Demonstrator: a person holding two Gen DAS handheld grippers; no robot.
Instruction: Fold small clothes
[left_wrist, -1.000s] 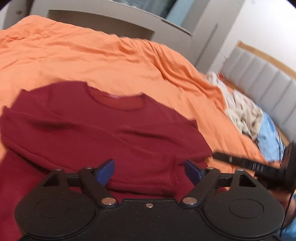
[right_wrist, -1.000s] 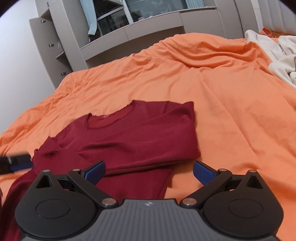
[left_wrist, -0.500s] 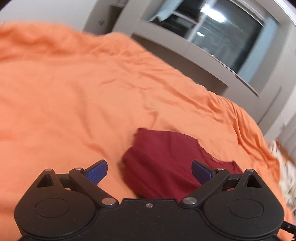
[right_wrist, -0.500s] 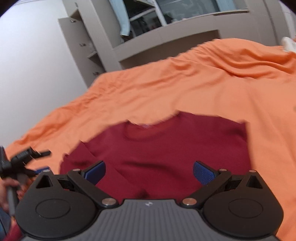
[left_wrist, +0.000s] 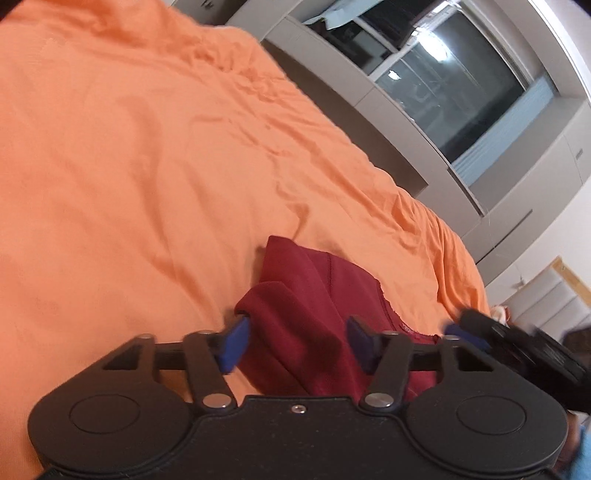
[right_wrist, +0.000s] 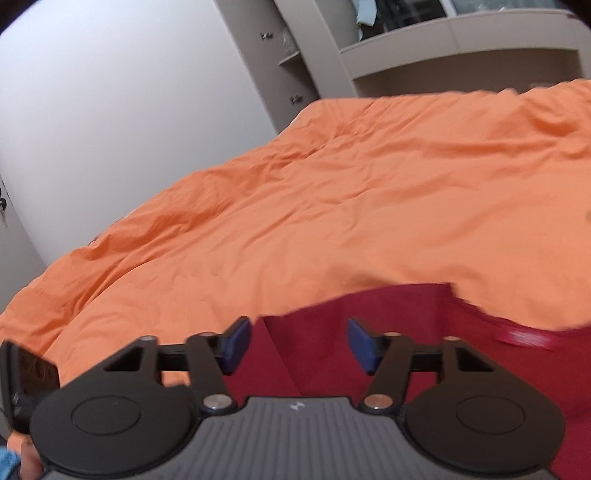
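A dark red long-sleeved top (left_wrist: 314, 295) lies on the orange bedspread (left_wrist: 129, 166). In the left wrist view my left gripper (left_wrist: 297, 341) is open, its blue pads on either side of a raised fold of the top's shoulder. The right gripper's blue tip (left_wrist: 467, 334) shows at the right, by the neckline. In the right wrist view my right gripper (right_wrist: 295, 343) is open low over the top (right_wrist: 369, 314), fabric between its pads. The neckline (right_wrist: 524, 336) lies to its right.
Grey cupboards and shelves (right_wrist: 424, 44) stand beyond the far edge of the bed. A window (left_wrist: 443, 92) is behind the bed in the left wrist view. A padded headboard (left_wrist: 554, 295) is at the far right. The bedspread (right_wrist: 332, 203) stretches wide beyond the top.
Both grippers have dropped closer to the top and swung left. Their jaws have narrowed but stay open. The top now fills only the lower part of each view.
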